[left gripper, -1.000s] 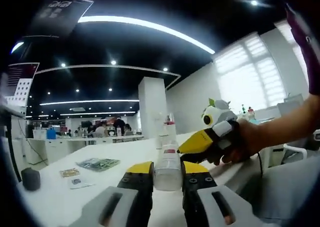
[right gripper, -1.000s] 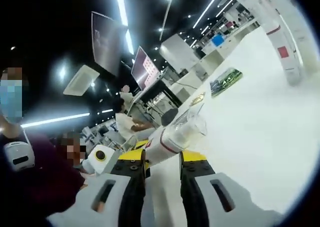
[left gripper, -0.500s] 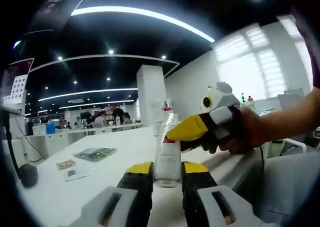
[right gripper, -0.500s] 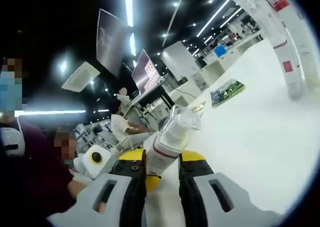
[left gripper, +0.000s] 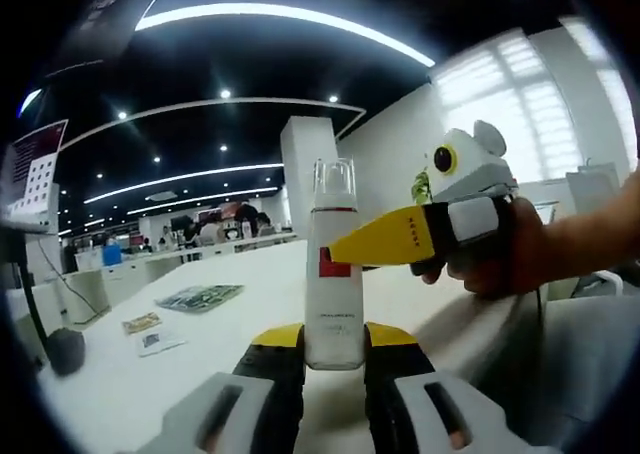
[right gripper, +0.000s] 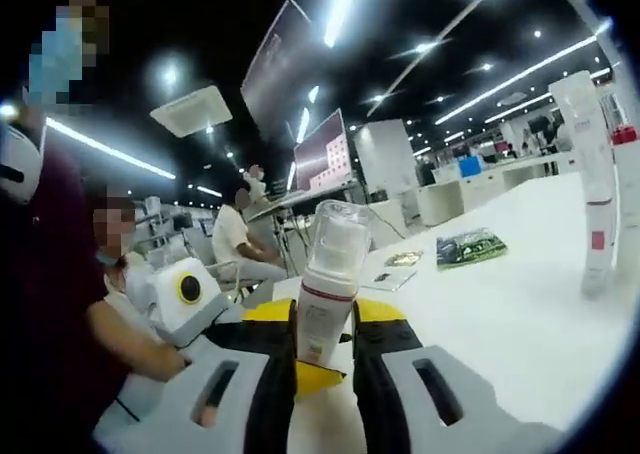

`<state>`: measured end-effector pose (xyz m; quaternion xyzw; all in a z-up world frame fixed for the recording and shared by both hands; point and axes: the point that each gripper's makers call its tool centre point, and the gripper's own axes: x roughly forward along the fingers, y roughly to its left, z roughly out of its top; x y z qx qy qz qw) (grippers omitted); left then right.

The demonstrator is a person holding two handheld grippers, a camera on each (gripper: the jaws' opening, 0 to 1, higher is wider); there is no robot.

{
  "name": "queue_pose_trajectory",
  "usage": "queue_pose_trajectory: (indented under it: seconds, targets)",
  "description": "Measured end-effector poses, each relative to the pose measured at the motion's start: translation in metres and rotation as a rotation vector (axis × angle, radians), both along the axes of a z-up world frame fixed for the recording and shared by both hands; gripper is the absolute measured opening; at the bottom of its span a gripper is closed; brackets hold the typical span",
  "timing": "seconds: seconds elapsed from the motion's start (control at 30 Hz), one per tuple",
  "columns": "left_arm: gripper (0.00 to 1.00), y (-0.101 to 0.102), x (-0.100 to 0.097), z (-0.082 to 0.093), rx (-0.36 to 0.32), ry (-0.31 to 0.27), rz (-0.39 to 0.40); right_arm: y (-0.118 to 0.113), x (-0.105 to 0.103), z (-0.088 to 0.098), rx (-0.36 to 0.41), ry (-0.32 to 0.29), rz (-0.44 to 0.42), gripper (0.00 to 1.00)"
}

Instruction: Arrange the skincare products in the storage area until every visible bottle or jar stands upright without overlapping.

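The white tabletop [left gripper: 240, 304] stretches far into the room. On it, near the left gripper [left gripper: 333, 352], a white bottle [left gripper: 334, 274] with a clear cap stands upright, its base clamped between that gripper's jaws. The right gripper [right gripper: 323, 339] closes its jaws on the same bottle higher up. Far right stand two tall tubes [right gripper: 590, 174].

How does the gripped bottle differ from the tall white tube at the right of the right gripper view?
The bottle is clamped by the right gripper; the tube stands free on the table. The bottle has a clear cap; the tube's top is opaque white. Both are white, upright, red-marked.
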<state>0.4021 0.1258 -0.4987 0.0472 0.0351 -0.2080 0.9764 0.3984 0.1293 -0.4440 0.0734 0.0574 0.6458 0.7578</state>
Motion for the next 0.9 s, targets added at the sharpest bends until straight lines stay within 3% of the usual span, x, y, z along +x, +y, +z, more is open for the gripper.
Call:
queue_pose_trajectory:
  seconds: [0.1, 0.13, 0.2, 0.23, 0.3, 0.47, 0.67, 0.9]
  targets:
    - [0.21, -0.002, 0.001, -0.002, -0.022, 0.024, 0.004, 0.002, -0.001, 0.001, -0.008, -0.076, 0.007, 0.18]
    - [0.21, -0.006, 0.000, -0.002, -0.062, 0.040, -0.009, 0.002, -0.003, 0.002, -0.004, -0.100, 0.013, 0.17]
    - [0.23, -0.011, -0.001, -0.003, -0.110, 0.073, -0.037, 0.002, -0.004, 0.001, -0.009, -0.113, 0.024, 0.17]
    - [0.23, -0.014, -0.002, -0.005, -0.102, 0.085, -0.068, 0.002, -0.004, 0.000, -0.016, -0.116, 0.025, 0.17]
    - [0.24, -0.014, -0.002, -0.003, -0.103, 0.075, -0.069, 0.003, -0.005, -0.001, -0.027, -0.154, 0.031, 0.16]
    - [0.26, -0.016, -0.003, 0.006, -0.125, 0.033, -0.079, 0.002, -0.006, -0.004, -0.038, -0.152, 0.046, 0.16]
    - [0.26, -0.015, -0.003, 0.019, -0.206, -0.008, -0.103, 0.000, -0.009, 0.000, -0.002, -0.137, 0.090, 0.16]
    - [0.27, -0.017, 0.000, 0.023, -0.244, -0.027, -0.107, -0.004, 0.000, 0.001, -0.001, -0.171, 0.039, 0.15]
